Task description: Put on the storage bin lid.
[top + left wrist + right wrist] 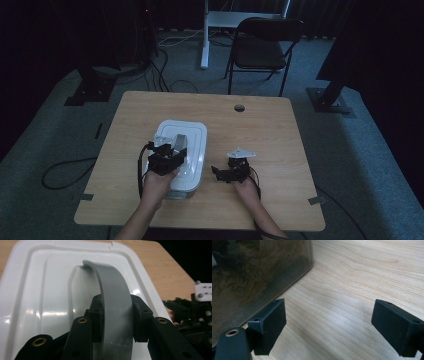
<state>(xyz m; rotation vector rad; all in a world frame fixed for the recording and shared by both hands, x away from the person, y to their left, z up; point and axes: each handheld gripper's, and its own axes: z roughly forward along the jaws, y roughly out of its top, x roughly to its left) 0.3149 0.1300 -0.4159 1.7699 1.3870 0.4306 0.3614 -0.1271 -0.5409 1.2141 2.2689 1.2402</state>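
One storage box (pixel 184 150) with a white lid (pixel 50 302) and one grey arched handle (pixel 116 307) stands left of centre on the wooden table (pixel 270 135); its wall (pixel 249 282) is translucent and dark. The left gripper (pixel 116 320) is clamped on the handle. The right gripper (pixel 329 325) rests beside the box, jaws wide apart over bare wood.

A dim room: grey carpet (pixel 350 150), black folding chair (pixel 262 47), wooden table (pixel 260 130).
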